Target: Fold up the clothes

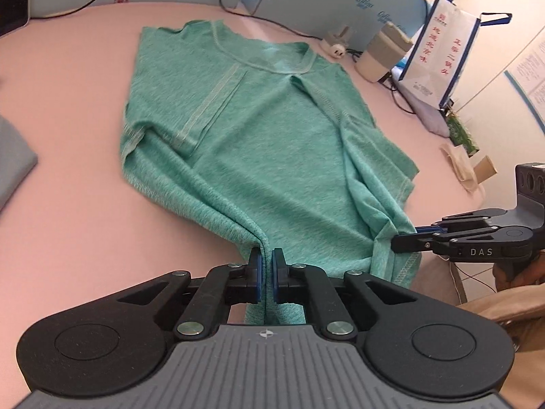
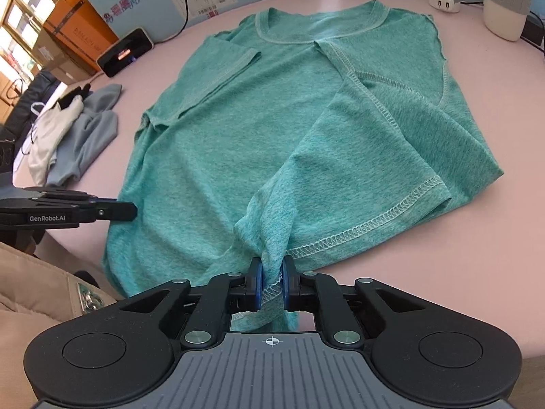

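A green T-shirt [image 1: 245, 143] lies on the pink table [image 1: 68, 204], collar far, both sleeves folded inward over the body. My left gripper [image 1: 267, 262] is shut on the near hem, cloth pinched between its blue pads. In the right wrist view the same T-shirt [image 2: 289, 119] spreads ahead, and my right gripper [image 2: 272, 276] is shut on a bunched piece of hem with its stitched edge. Each gripper shows in the other view: the right gripper [image 1: 395, 240] at the shirt's near right corner, the left gripper [image 2: 134, 209] at the near left edge.
A pile of grey and white clothes [image 2: 71, 136] lies at the left. A black device [image 2: 124, 52], cables, a white charger [image 2: 442, 1] and a white-grey container [image 2: 507, 3] stand along the back. A paper bag [image 1: 439, 54] stands far right. A beige sleeve [image 2: 37, 283] is near.
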{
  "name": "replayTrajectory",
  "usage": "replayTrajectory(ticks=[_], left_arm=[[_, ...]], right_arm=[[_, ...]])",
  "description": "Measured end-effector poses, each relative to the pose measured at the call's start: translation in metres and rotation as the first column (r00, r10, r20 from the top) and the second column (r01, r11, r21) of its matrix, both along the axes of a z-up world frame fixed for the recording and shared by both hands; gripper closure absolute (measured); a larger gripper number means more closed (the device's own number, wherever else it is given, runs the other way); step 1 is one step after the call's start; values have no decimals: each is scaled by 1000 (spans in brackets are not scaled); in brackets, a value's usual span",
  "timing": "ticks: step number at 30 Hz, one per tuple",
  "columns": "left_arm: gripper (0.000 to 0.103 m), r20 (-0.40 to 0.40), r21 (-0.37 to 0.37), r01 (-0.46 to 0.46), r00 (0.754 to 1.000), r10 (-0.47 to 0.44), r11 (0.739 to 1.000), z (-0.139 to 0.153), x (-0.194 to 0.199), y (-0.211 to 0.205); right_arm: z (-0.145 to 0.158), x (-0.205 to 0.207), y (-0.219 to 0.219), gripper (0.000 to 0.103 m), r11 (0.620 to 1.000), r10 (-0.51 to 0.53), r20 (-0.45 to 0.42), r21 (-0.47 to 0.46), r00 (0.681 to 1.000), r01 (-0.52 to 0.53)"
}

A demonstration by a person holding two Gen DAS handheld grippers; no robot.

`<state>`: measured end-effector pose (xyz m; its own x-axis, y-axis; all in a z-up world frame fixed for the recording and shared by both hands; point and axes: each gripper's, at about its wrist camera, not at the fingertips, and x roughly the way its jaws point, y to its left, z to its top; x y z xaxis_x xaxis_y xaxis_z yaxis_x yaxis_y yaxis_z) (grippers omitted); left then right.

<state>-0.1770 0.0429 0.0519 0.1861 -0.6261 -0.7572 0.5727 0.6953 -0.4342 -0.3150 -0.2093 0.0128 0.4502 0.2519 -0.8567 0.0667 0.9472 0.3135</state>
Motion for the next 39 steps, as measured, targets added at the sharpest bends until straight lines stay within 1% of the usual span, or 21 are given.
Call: replayTrajectory(ticks=[3,5,7,10,11,13,14,15,16,17,18,19,20,21,26,31,33,34,36,37,39], left_arm=[[98,49,-39,2,999,0,999,17,11,-9],[98,108,-42,2,994,2,999,28,23,-18],[98,169,-30,-19,985,24,999,38,38,-25],[97,262,1,-76,962,73,997,50,64,-35],[94,283,10,-103,954,96,995,51,70,-35],[72,299,45,-173,942,152,984,52,85,-33],[55,301,54,-186,940,162,981,52,85,-30],[47,302,63,-199,938,172,978,52,86,-26],[42,302,73,-210,936,179,975,51,86,-23],[34,293,89,-209,940,175,974,48,82,-19],[31,280,110,-206,945,168,972,44,77,-15],[31,265,131,-201,951,161,971,39,72,-11],[31,242,148,-191,958,152,970,35,66,-8],[31,216,164,-182,966,144,970,30,59,-4],[26,54,180,-105,994,97,978,10,15,15],[24,-91,139,-53,994,66,989,-10,-9,14],[18,-96,126,-26,995,38,992,-14,-13,5],[18,-96,115,-4,995,15,993,-14,-16,0],[18,-95,100,38,995,-29,994,-15,-20,-11],[18,-94,95,57,994,-48,994,-15,-22,-15],[19,-90,83,89,993,-81,993,-15,-24,-22]], right_arm=[[13,-4,-8,92,999,-38,86,16,996,37],[23,-4,-16,92,997,-75,145,36,987,70],[29,4,-28,92,993,-111,192,60,975,101],[33,22,-45,92,987,-159,239,45,958,153],[35,28,-50,92,984,-176,254,40,951,171],[36,41,-60,91,977,-211,276,28,938,212],[34,46,-64,86,972,-232,267,19,936,235],[33,52,-68,85,966,-252,257,10,933,258],[31,57,-72,85,960,-272,248,0,930,280],[29,60,-75,75,957,-279,229,-12,932,290],[29,59,-76,64,957,-279,224,-21,934,291],[29,56,-77,58,957,-275,229,-28,934,289],[30,52,-78,45,956,-274,229,-40,934,290],[31,48,-80,37,954,-275,225,-57,935,295],[34,18,-95,36,938,-298,203,-120,933,326],[33,-2,-80,37,950,-161,184,-237,970,202],[29,0,-69,38,947,-109,179,-281,978,157],[27,3,-64,39,943,-90,177,-300,980,141],[21,10,-59,49,937,-72,173,-326,982,126],[18,13,-59,52,937,-75,170,-324,983,128],[12,19,-61,61,938,-88,161,-318,983,136]])
